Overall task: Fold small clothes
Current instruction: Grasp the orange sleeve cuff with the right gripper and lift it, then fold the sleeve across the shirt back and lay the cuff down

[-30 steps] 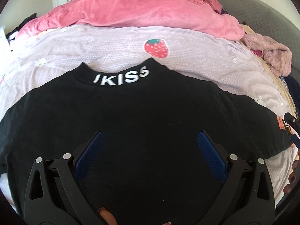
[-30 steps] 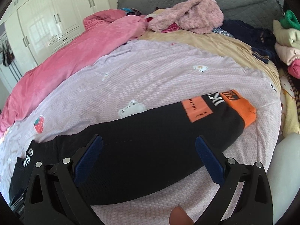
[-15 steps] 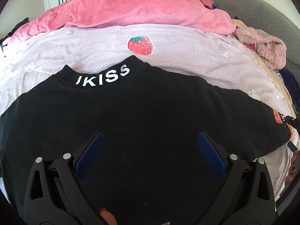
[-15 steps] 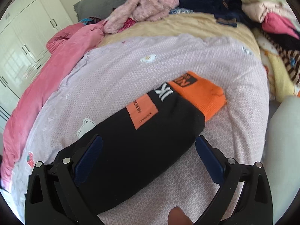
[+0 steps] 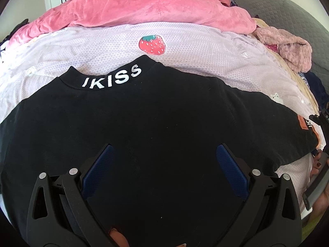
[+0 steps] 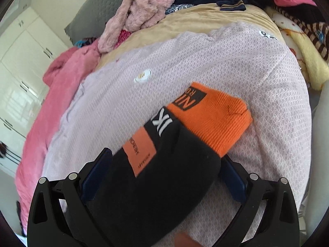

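Black long-sleeved sweatshirt [image 5: 156, 127] with white IKISS collar lettering lies spread flat on the lilac patterned bedcover [image 5: 205, 61]; left gripper [image 5: 164, 173] hovers wide open over its body; right gripper [image 6: 164, 177], fingers wide, straddles the orange-cuffed sleeve [image 6: 174, 164]; sleeve-fold step seems at hand, so next calls for closing on that sleeve and carrying it inward.

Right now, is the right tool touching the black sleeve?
Touching. In the right wrist view the right tool straddles the black sleeve, whose cloth presses against both open pads.

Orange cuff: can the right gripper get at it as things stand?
Probably yes. The right gripper is open, its fingers straddling the black sleeve, and the orange cuff lies just ahead on the lilac bedspread, nothing covering it.
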